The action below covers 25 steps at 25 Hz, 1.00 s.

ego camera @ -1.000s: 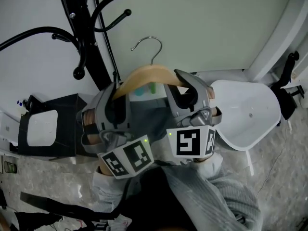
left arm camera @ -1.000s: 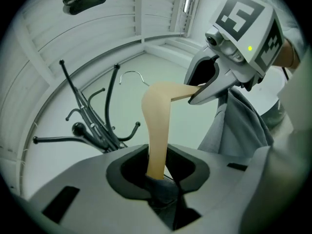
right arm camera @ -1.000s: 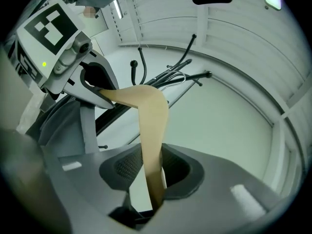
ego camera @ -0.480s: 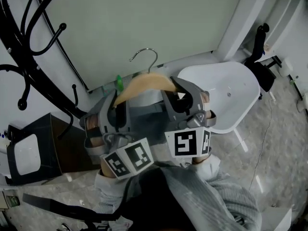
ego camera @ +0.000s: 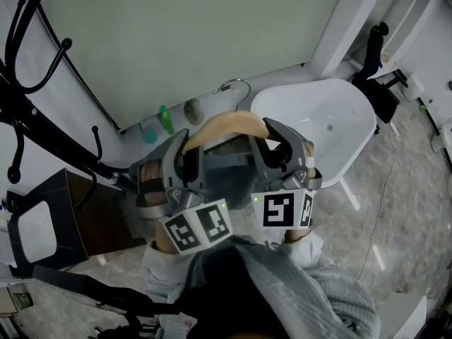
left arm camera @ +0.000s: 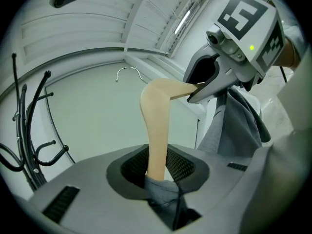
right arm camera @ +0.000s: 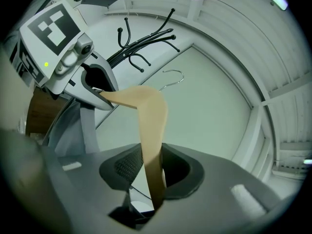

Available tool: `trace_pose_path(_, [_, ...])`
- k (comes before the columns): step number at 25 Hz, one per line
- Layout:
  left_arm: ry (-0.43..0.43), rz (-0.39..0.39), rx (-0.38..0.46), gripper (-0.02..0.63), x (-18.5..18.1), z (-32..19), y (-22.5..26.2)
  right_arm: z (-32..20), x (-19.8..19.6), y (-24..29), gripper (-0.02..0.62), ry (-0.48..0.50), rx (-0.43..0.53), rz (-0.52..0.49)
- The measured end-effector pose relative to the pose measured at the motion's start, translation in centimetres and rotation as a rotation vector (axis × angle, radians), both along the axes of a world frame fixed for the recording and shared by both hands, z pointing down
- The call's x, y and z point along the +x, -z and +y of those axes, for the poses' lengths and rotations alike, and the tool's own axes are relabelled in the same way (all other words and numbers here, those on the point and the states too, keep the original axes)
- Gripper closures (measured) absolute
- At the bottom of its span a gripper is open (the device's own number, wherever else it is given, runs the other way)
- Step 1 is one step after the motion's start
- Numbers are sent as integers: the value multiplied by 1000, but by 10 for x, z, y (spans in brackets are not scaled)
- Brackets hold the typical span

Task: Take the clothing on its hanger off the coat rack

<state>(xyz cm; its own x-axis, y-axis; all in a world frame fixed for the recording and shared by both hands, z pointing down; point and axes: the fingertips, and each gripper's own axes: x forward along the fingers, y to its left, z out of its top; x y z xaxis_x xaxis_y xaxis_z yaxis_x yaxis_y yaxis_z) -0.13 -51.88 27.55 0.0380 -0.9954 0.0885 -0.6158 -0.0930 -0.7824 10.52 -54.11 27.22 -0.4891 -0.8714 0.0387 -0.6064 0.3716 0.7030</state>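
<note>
The wooden hanger (ego camera: 224, 124) with grey clothing (ego camera: 227, 167) on it hangs in the air in front of the pale wall. Its metal hook (ego camera: 234, 87) touches nothing. My left gripper (ego camera: 185, 147) is shut on the hanger's left arm (left arm camera: 157, 130), with grey cloth (left arm camera: 163, 191) caught at the jaws. My right gripper (ego camera: 277, 138) is shut on the right arm (right arm camera: 151, 126). The black coat rack (ego camera: 28, 83) stands off to the left, apart from the hook. Each gripper view shows the other gripper, the right gripper (left arm camera: 234, 43) and the left gripper (right arm camera: 68, 48), holding the far end.
A white moulded chair (ego camera: 321, 119) stands just right of the hanger. A black box with a white panel (ego camera: 35, 232) sits at the lower left under the rack. Small green and round items (ego camera: 166, 119) lie by the wall's base. A dark strap (ego camera: 85, 288) crosses near my body.
The hanger with the clothing has come away from the rack. The view has swung right, so the rack's post and hooks now sit at the far left. Both grips are unchanged.
</note>
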Motion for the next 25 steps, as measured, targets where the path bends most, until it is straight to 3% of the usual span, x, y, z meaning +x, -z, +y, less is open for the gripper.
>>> trace_pose_path(25, [1,-27,-4,505,18,-7,-3,-6,18,-6,486,5,-2,-28])
